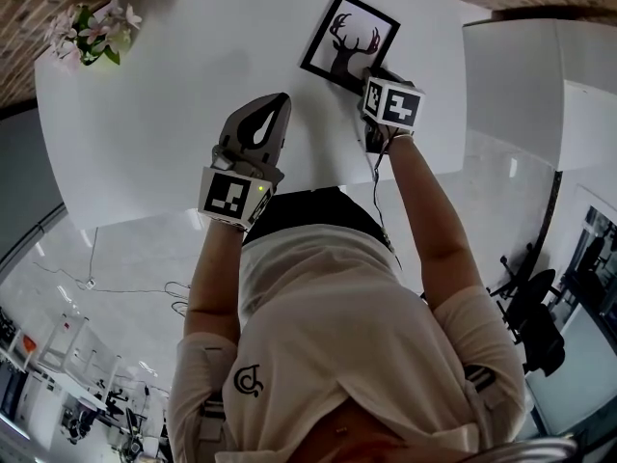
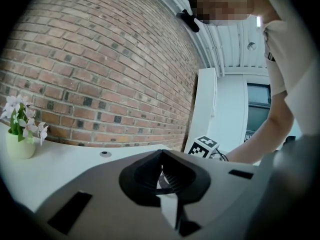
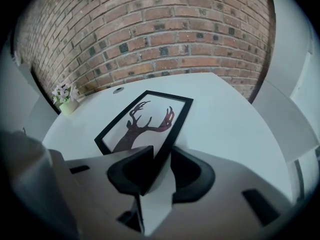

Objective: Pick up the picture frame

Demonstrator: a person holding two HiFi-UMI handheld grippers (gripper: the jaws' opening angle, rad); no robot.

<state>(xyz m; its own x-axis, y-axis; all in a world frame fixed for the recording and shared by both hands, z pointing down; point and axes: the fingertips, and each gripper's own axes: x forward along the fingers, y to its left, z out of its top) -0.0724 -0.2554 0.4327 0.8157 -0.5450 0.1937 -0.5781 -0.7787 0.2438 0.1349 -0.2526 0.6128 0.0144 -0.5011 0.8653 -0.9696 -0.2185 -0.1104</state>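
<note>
One picture frame (image 3: pixel 142 121), right tongs (image 3: pixel 161 158) seemingly astride

Pretty bright, even light, white tabletop (image 1: pixel 174 85) nearly blown out around the picture frame (image 1: pixel 349 41); heavy fisheye warping, dark vignetted corners.

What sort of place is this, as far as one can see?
Probably an open office or studio: a brick wall, a large white table, and black office chairs on a shiny floor.
</note>
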